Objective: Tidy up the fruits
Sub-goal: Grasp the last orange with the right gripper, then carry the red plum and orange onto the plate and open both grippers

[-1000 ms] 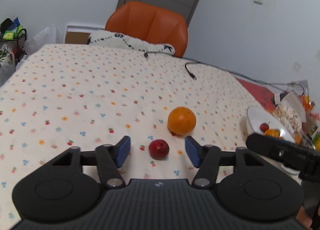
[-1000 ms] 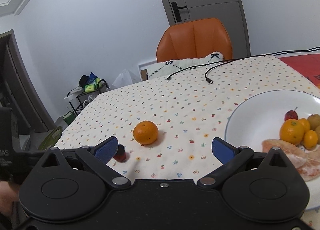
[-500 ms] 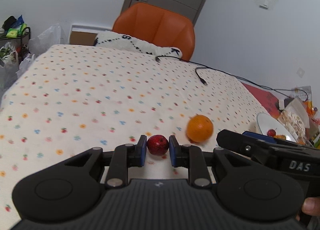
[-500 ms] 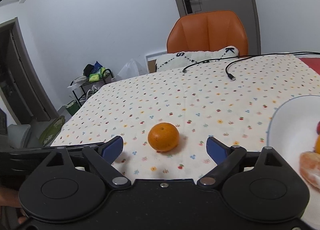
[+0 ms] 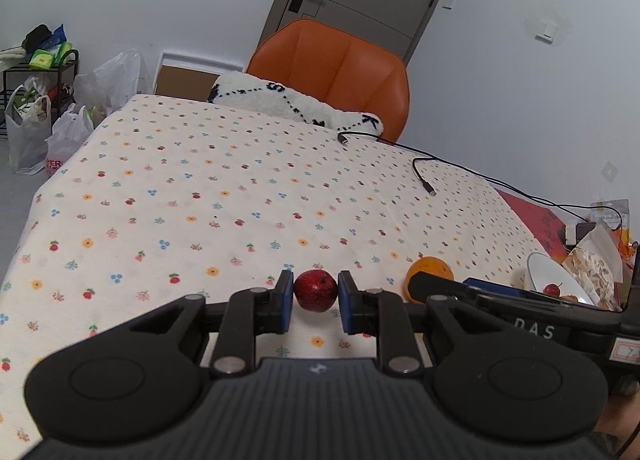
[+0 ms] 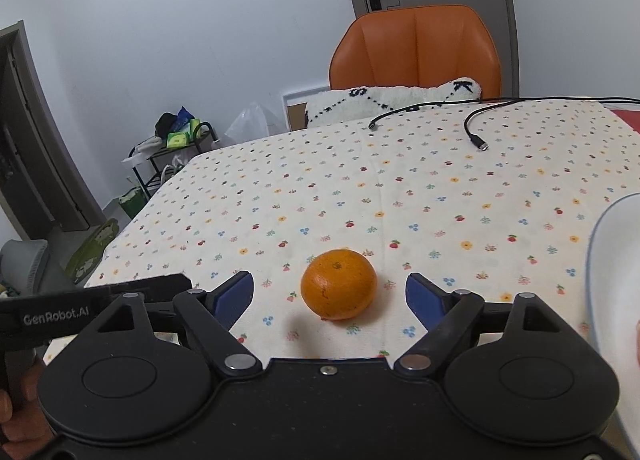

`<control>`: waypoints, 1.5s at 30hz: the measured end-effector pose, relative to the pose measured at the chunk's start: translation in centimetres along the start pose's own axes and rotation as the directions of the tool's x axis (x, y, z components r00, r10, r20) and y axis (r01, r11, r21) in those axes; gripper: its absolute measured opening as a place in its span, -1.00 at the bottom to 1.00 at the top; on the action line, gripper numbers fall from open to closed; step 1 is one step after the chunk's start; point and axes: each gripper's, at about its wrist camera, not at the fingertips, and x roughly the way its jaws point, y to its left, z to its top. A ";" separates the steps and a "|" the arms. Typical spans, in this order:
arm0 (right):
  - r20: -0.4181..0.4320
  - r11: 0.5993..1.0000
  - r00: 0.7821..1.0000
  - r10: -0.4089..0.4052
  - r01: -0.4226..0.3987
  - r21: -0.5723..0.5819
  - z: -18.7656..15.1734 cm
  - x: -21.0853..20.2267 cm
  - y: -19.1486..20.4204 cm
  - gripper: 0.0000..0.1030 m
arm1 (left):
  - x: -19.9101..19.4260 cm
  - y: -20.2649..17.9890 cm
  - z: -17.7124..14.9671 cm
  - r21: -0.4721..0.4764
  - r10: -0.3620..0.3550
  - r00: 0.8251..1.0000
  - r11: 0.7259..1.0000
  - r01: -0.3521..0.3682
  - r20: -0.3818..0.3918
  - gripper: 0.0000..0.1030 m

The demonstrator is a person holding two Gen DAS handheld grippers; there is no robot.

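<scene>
A small dark red fruit point(image 5: 315, 291) is pinched between the blue pads of my left gripper point(image 5: 314, 300), which is shut on it just above the flowered tablecloth. An orange point(image 6: 339, 284) lies on the cloth between the spread fingers of my right gripper point(image 6: 330, 294), which is open and not touching it. The same orange point(image 5: 430, 269) shows in the left wrist view, partly behind the right gripper's finger. A white bowl point(image 5: 546, 274) with a cherry and other fruit stands at the right; its rim point(image 6: 608, 280) fills the right edge of the right wrist view.
Black cables point(image 5: 424, 176) lie across the far right of the table point(image 5: 200, 188). An orange chair point(image 5: 336, 64) with a white cushion point(image 5: 288, 100) stands behind the table. Snack bags point(image 5: 596, 264) sit beyond the bowl. Plastic bags and a rack stand on the floor at left.
My left gripper shut on the red fruit and lifted it slightly. My right gripper swung left from the bowl until the orange came between its open fingers.
</scene>
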 end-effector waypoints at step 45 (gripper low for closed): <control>0.141 0.994 0.987 -0.072 0.060 0.087 -1.0 -10.2 -5.8 -0.23 | -1.4 -9.9 -1.2 0.107 -0.137 0.990 0.985 0.134 0.026 -0.58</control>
